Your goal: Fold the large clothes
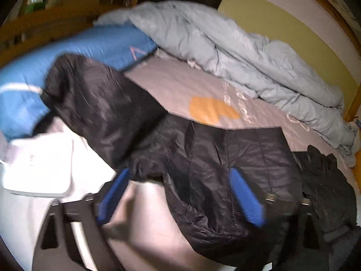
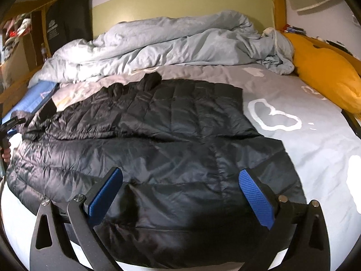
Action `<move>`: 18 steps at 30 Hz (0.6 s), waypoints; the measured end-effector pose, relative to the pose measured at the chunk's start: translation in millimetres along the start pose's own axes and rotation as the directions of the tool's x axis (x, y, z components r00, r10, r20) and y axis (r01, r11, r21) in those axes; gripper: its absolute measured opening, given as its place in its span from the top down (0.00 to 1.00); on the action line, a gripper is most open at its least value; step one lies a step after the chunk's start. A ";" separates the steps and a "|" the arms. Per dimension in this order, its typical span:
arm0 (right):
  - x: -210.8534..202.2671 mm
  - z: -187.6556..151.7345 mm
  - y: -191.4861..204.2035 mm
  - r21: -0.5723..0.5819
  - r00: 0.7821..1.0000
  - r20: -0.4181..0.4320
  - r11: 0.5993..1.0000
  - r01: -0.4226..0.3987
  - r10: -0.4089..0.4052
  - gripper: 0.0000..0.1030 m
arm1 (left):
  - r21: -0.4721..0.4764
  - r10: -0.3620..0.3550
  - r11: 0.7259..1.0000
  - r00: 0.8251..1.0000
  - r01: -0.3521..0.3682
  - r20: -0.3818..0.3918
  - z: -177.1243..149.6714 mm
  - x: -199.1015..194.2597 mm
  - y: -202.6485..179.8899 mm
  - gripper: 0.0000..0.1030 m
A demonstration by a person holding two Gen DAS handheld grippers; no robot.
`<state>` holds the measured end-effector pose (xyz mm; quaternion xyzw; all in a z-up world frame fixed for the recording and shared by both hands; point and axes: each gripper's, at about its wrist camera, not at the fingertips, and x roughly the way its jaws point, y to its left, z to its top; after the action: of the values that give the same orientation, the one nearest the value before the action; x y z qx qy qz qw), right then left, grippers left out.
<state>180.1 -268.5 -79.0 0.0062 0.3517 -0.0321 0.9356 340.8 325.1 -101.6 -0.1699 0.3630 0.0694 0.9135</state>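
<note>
A large black quilted puffer jacket (image 2: 158, 135) lies spread across the grey bed sheet (image 2: 315, 135). My right gripper (image 2: 180, 180) is open, hovering just above the jacket's near part, nothing between its blue pads (image 2: 255, 194). In the left wrist view the jacket (image 1: 214, 169) lies partly bunched, with a sleeve or hood part (image 1: 94, 103) raised at the left. My left gripper (image 1: 180, 180) is open over the jacket's edge, its blue pads (image 1: 243, 196) wide apart. The left view is motion-blurred.
A crumpled light blue duvet (image 2: 169, 43) lies along the far side of the bed. A yellow pillow (image 2: 325, 72) is at the right, a blue pillow (image 1: 67, 52) at the left. A white cloth or pad (image 1: 40, 164) lies near the left gripper. Wooden bed frame (image 2: 278, 2) surrounds it.
</note>
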 end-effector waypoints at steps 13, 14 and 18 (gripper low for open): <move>2.3 -9.3 25.9 -0.099 0.997 -0.015 0.993 0.070 -0.072 0.01 | 0.197 -0.137 0.975 0.973 0.100 0.187 6.1 -81.5 -89.1 0.94; 1.1 -9.1 26.1 -0.102 0.997 -0.012 0.992 0.070 -0.071 0.01 | 0.212 -0.169 0.969 0.964 0.125 0.205 7.4 -94.6 -103.2 0.94; 0.7 -9.7 22.0 -0.071 0.999 -0.019 0.997 0.041 -0.042 0.01 | 0.308 -0.311 0.923 0.917 0.229 0.251 7.2 -143.2 -179.8 0.94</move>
<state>175.7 -246.3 -87.0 -0.0337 0.3621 -0.0390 0.9307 286.2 159.5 48.4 -0.0792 0.2014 -0.0846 0.9726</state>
